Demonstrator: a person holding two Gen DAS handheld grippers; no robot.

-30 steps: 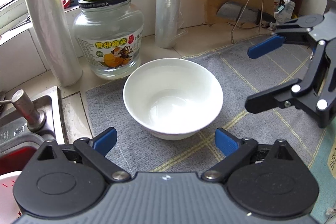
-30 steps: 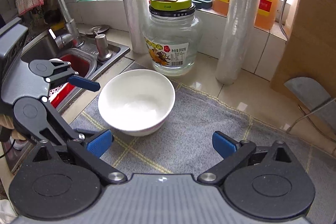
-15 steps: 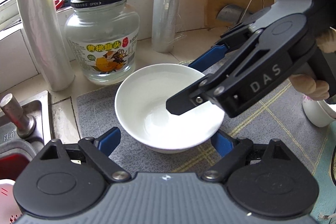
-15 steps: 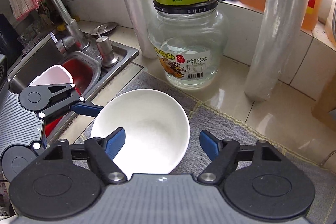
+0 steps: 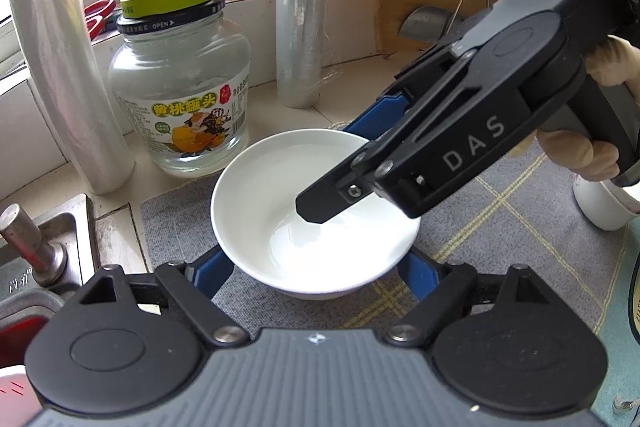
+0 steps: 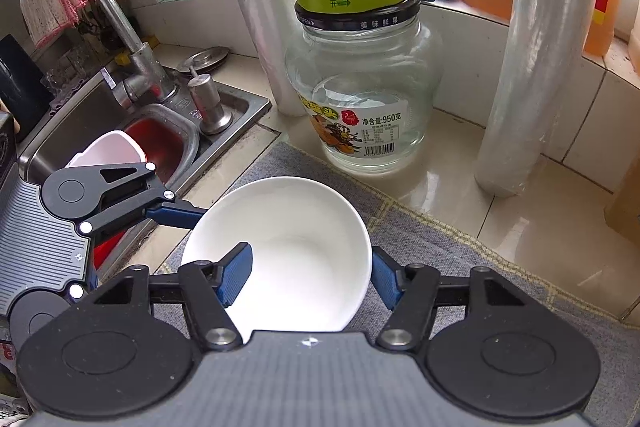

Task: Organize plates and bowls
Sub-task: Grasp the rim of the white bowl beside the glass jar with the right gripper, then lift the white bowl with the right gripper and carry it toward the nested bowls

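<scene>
Left wrist view: "DAS"-marked right gripper (image 5: 360, 163) fingers pinch bowl (image 5: 280, 211); left gripper (image 5: 316, 273) fingers closing around it.

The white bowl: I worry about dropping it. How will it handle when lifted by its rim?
The white bowl looks glazed and glossy, so probably slippery against the right gripper pads. It seems rigid ceramic: likely fragile if dropped. Gripped at one side, it may tilt.

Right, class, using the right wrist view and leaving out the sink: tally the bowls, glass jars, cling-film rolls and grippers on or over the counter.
Bowls: 1, the bowl
Glass jars: 1, the jar
Cling-film rolls: 2
Grippers: 2, right gripper shut on the bowl's rim, left gripper closing with the bowl between its jaws
Total: 6
</scene>
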